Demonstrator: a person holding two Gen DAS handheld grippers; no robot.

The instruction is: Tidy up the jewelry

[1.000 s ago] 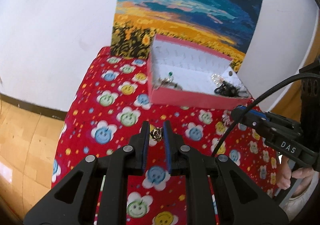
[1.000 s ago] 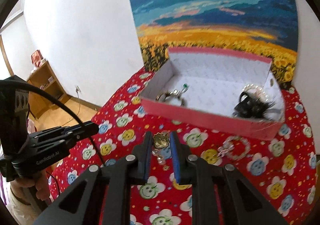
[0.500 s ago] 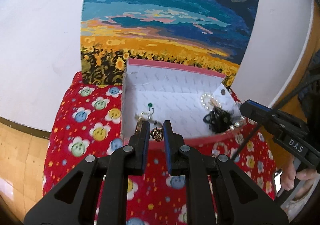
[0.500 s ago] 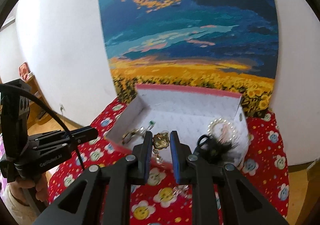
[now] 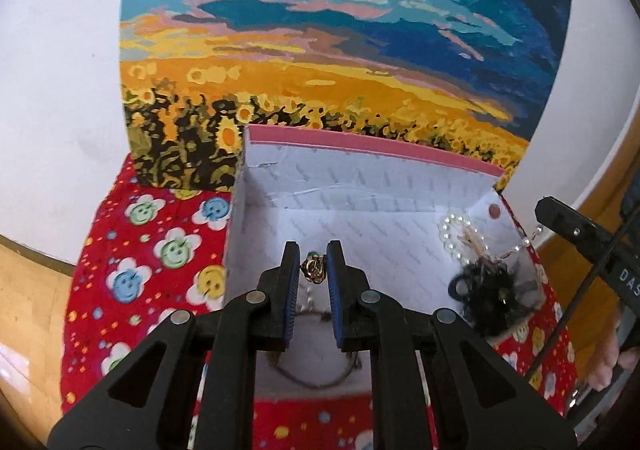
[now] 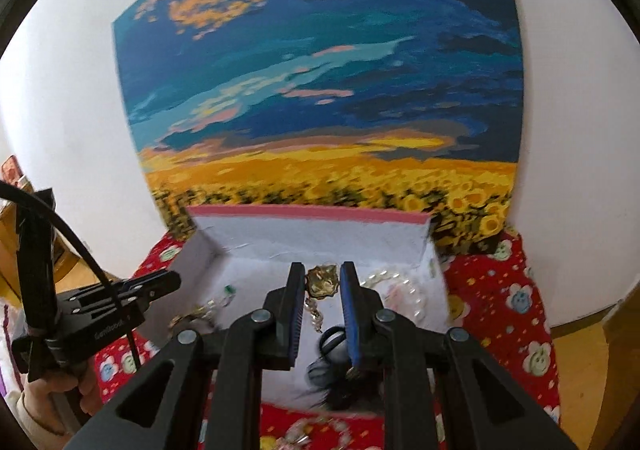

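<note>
**Both gold pieces now hang over the open box**

Carried forward from above the tablecloth a second ago, both pieces of jewelry now sit over the white interior of the pink box (image 5: 360, 145). In the left wrist view, the left gripper (image 5: 314, 274) has its jaws closed on a small gold earring (image 5: 313, 272) with a pearl strand dangling below, hovering above the box's near-left floor. In the right wrist view, the right gripper (image 6: 323, 282) pinches a gold brooch (image 6: 323, 281) with a short chain hanging from it, above the middle of the box.

Already inside lie a pearl bracelet (image 5: 454, 232) at about 3 o'clock from the earring, a black feathery hair piece (image 5: 488, 290) at 4 o'clock, and a thin ring-shaped piece at the near wall. Another beaded bracelet (image 6: 316, 430) remains outside on the red flowered tablecloth (image 5: 132, 250).

This looks like the drop-off step. Next, each gripper should lower slightly and part its jaws, releasing onto bare floor so the chains do not tangle.
</note>
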